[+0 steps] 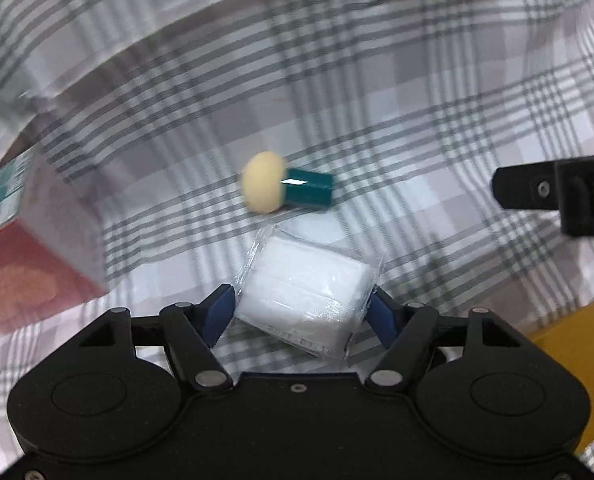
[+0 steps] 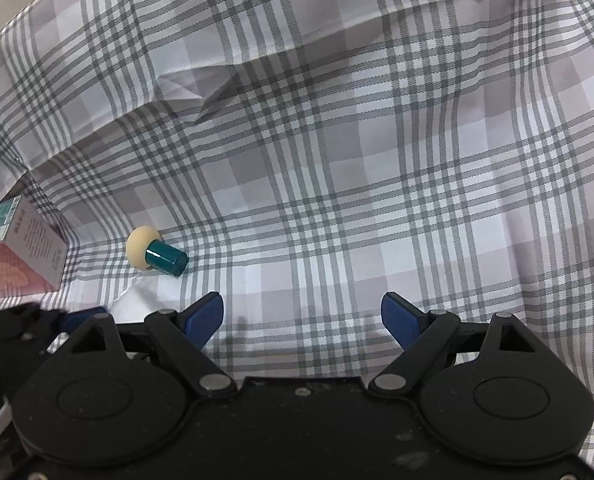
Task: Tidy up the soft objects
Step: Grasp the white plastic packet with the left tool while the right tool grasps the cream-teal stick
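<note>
Left gripper (image 1: pixel 301 308): blue fingers (image 1: pixel 221 312) pinching a clear-wrapped white packet (image 1: pixel 305 292); its printed date is partly cut off.
Right gripper (image 2: pixel 301 316): fingers wide apart, empty.
Box (image 2: pixel 17 248): cropped at the edge.

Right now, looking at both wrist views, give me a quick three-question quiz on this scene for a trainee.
1. True or false: the left tongs have the clear-wrapped white packet between their blue pads.
2. What lies just beyond that packet on the plaid cloth? A) a makeup puff with a teal handle B) a spoon C) a sock
3. Fill in: the right tongs are ____ with only cloth between the pads.

Key: 1 true, the pads press its two sides. 2 A, the makeup puff lies on its side. 3 open.
</note>
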`<state>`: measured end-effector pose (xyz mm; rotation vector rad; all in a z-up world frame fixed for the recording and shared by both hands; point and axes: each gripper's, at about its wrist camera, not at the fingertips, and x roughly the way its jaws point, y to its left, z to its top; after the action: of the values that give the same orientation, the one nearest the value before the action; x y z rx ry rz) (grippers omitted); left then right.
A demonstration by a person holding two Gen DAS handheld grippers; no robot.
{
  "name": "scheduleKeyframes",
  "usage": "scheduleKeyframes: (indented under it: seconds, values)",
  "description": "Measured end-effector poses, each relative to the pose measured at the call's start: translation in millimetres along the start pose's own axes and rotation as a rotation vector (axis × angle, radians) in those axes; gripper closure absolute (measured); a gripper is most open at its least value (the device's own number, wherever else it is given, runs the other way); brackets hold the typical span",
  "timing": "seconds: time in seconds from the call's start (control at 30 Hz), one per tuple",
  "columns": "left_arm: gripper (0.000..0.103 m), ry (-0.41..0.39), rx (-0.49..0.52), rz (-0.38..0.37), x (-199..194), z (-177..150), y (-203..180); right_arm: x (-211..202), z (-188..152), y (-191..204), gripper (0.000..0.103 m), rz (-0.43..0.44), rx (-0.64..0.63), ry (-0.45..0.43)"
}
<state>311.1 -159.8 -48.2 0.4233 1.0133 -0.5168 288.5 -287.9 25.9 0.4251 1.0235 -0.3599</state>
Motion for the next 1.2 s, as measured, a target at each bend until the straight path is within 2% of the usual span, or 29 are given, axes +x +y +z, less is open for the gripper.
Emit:
scheduleKeyframes:
  seconds: [0.2, 0.37, 0.5, 0.73, 0.97, 1.0, 1.2]
  values:
    - [0.036, 0.016, -0.124, 0.072, -9, -12, 33, 5, 6, 20, 0.017, 0.017, 0.012, 0.005]
    - [0.036, 0.031, -0.194, 0.084, -12, -18, 57, 15, 11, 52, 0.017, 0.046, 0.022, -0.009]
    - [0.036, 0.029, -0.216, 0.087, -13, -23, 68, 29, 17, 77, 0.017, 0.072, 0.044, 0.011]
    - [0.036, 0.010, -0.231, 0.084, -26, -40, 84, 52, 27, 115, 0.017, 0.067, 0.068, 0.007]
    - [0.036, 0.006, -0.241, 0.077, -30, -48, 91, 83, 31, 144, 0.018, 0.013, 0.063, 0.034]
    - [0.036, 0.005, -0.240, 0.077, -30, -49, 92, 87, 31, 147, 0.020, 0.003, 0.061, 0.037]
    - [0.036, 0.005, -0.244, 0.083, -35, -53, 98, 109, 30, 157, 0.042, -0.009, 0.057, 0.068]
